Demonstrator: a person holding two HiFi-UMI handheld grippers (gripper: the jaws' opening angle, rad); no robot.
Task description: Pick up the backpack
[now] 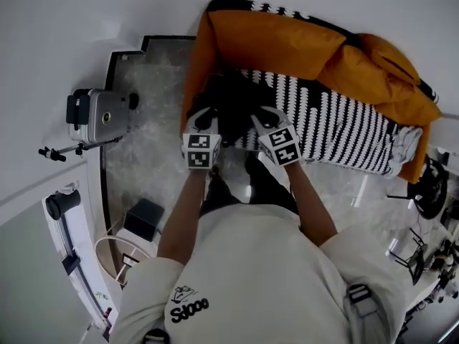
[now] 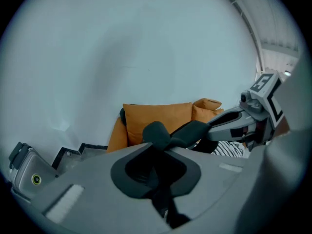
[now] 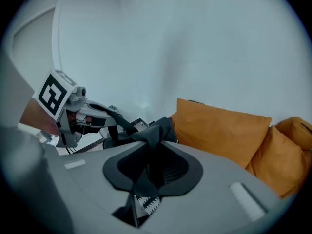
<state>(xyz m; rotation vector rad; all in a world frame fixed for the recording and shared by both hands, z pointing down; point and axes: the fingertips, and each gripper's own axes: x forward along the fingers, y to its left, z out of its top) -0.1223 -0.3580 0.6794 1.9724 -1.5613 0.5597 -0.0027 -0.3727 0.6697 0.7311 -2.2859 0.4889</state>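
The black backpack (image 1: 233, 99) rests against the front of an orange sofa, right in front of me. In the head view my left gripper (image 1: 208, 115) and right gripper (image 1: 262, 115) reach onto its top side by side. The left gripper (image 2: 157, 134) is shut on a black padded strap (image 2: 190, 130) that runs off to the right. A bunched black strap (image 3: 153, 136) is pinched in the shut jaws of the right gripper (image 3: 157, 141). Each gripper view also shows the other gripper holding a black strap. Most of the bag's body is hidden by the grippers.
Orange cushions (image 1: 280, 41) and a black-and-white striped blanket (image 1: 337, 124) lie on the sofa behind the backpack. A silver case (image 1: 97, 113) stands at the left on the marble floor (image 1: 150, 156). A black box (image 1: 143, 218) sits near my left side. White wall is beyond.
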